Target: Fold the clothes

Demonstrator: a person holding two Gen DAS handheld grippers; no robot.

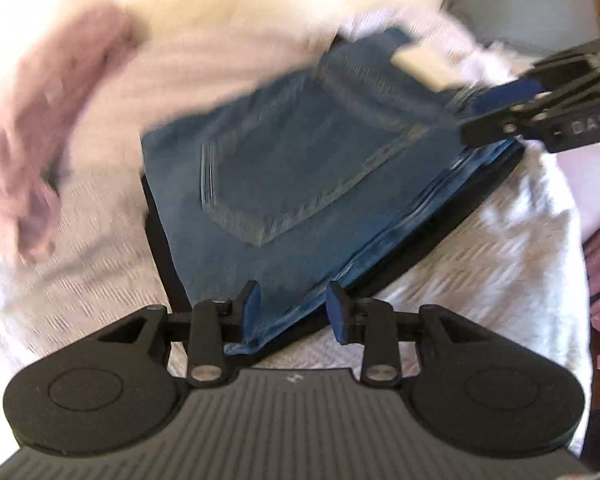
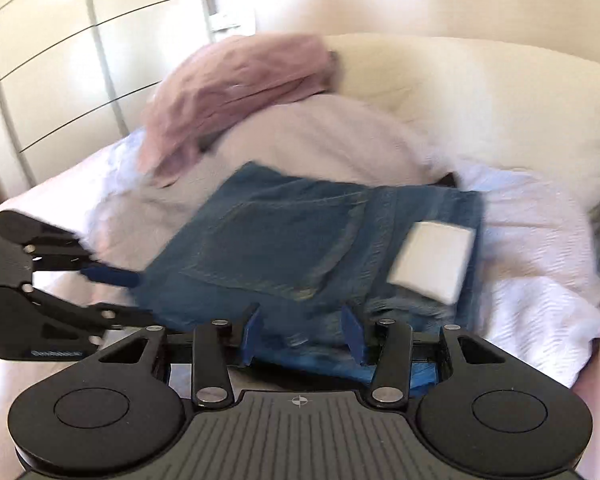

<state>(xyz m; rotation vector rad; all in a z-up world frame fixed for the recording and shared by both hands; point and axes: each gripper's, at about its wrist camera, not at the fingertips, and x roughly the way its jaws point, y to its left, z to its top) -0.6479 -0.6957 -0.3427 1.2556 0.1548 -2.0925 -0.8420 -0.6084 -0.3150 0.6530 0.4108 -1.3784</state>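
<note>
Folded blue jeans (image 1: pixel 300 168) lie on a dark garment on the white bedspread, back pocket and a white label (image 2: pixel 430 260) facing up. My left gripper (image 1: pixel 294 308) has its jaws on either side of the jeans' near edge, shut on the stack. My right gripper (image 2: pixel 304 334) likewise has its jaws around the waistband edge of the jeans (image 2: pixel 300 240). The right gripper shows in the left wrist view (image 1: pixel 496 108) at the jeans' far right edge. The left gripper shows in the right wrist view (image 2: pixel 112 288) at the jeans' left edge.
A crumpled pink garment (image 2: pixel 236 92) lies on the bedspread (image 2: pixel 540 280) behind the jeans; it also shows in the left wrist view (image 1: pixel 48 132). A cream pillow (image 2: pixel 480 100) lies at the back. White drawers (image 2: pixel 80 60) stand at the left.
</note>
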